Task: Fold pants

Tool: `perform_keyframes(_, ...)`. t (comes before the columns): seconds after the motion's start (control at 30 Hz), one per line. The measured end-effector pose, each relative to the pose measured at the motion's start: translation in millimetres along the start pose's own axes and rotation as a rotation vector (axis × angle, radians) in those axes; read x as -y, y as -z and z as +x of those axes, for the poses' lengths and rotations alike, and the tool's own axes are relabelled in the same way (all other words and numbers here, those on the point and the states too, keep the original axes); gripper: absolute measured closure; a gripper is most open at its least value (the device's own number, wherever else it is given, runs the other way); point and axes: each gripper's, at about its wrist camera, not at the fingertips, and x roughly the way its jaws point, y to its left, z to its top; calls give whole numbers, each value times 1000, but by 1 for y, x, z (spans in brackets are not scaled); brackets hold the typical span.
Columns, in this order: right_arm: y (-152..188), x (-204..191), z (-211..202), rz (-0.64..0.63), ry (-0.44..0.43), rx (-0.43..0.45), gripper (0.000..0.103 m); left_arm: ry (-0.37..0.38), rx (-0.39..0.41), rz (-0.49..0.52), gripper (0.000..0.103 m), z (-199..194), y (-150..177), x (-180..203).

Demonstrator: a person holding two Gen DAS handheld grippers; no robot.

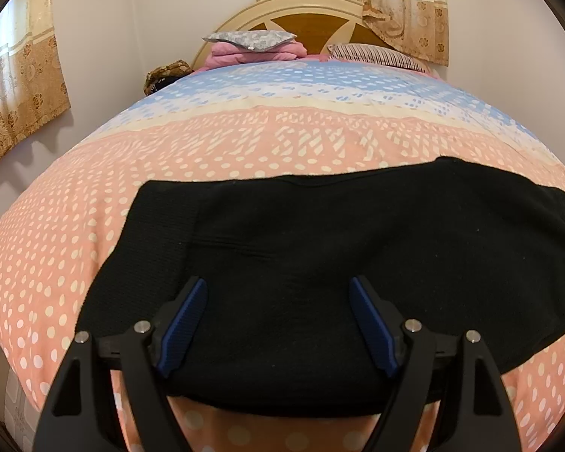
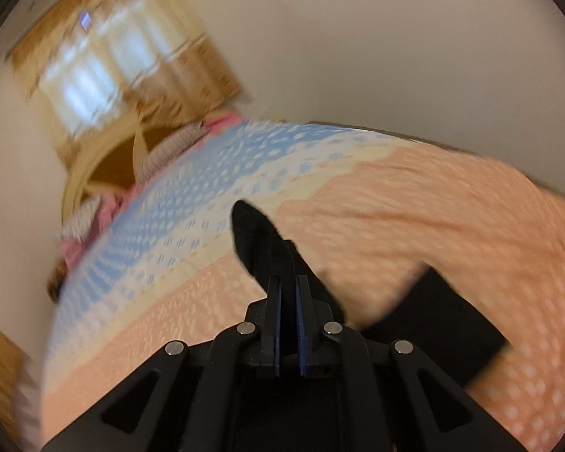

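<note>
Two tongs are seen, one in each view. The left tongs (image 1: 278, 290) are held wide, with two blue pads (image 1: 186, 324) well apart, and nothing is pressed between them. They are held over the near part of the pants (image 1: 320, 248); whether the pads touch the cloth cannot be told. The right tongs (image 2: 288, 286) are closed narrow, and a strip of black cloth is pinched between the two fingers. This strip is lifted off the bed and stands out beyond the tips, tilted to the upper left in the picture. The right view is much blurred, so small details are not clear.

One pair of pants is counted. It is black and is spread flat on the bed (image 1: 94, 226), across the near part, and it runs out to the right edge of the left view. In the right view a second dark part of the pants (image 2: 444, 324) is seen lying on the cover at the lower right.

One bed is seen, with a cover in pink, cream and blue bands with white dots. One headboard (image 1: 293, 19) is placed at the far end. Two curtains (image 1: 19, 86) are counted in the left view. Near the headboard one grey pillow (image 1: 250, 39) is laid on folded pink cloth, and one striped pillow (image 1: 376, 54) lies beside it.
</note>
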Motion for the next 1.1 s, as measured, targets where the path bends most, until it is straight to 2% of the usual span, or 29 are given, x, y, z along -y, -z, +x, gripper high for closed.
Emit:
perform_keyframes(0.17, 36, 89, -12, 201, -96, -43, 96, -1, 1, 0, 22, 0, 0, 0)
perform_keyframes(0.27, 58, 116, -8, 247, -76, -94, 96, -3, 1, 1, 21, 0, 0, 0)
perform_keyframes(0.37, 66, 128, -7, 268, -13, -154, 96, -6, -1, 1, 21, 1, -1, 0)
perform_keyframes(0.4, 65, 132, -11, 281, -12, -140, 95, -8, -1, 2, 20, 1, -1, 0)
perform_keyframes(0.5, 49, 131, -31, 230, 154, -76, 95, -17, -3, 7, 17, 3, -3, -1)
perform_keyframes(0.53, 40, 128, -38, 207, 174, -36, 95, -20, -5, 8, 16, 4, -4, -1)
perform_keyframes(0.63, 12, 107, -40, 88, 136, -5, 94, -24, -10, 10, 14, 5, -5, -1)
perform_keyframes(0.67, 5, 98, -33, 44, 122, -24, 84, -27, -12, 9, 14, 6, -6, 0)
perform_keyframes(0.7, -3, 90, -22, 1, 101, -54, 58, -30, -14, 7, 14, 6, -6, 0)
perform_keyframes(0.77, -15, 80, 11, -66, 81, -119, 31, -40, -16, 8, 14, 7, -7, 1)
perform_keyframes(0.83, -17, 80, 31, -92, 90, -142, 32, -47, -18, 8, 14, 7, -7, 2)
perform_keyframes(0.9, -10, 86, 51, -119, 89, -205, 32, -58, -21, 6, 13, 8, -8, 3)
perform_keyframes(1.0, -1, 87, 82, -154, 140, -258, 32, -74, -25, 2, 12, 9, -9, 5)
perform_keyframes(1.07, 2, 76, 84, -228, 162, -230, 38, -84, -25, 0, 11, 9, -8, 7)
perform_keyframes(1.1, 4, 72, 84, -267, 174, -235, 48, -88, -24, -1, 11, 9, -8, 7)
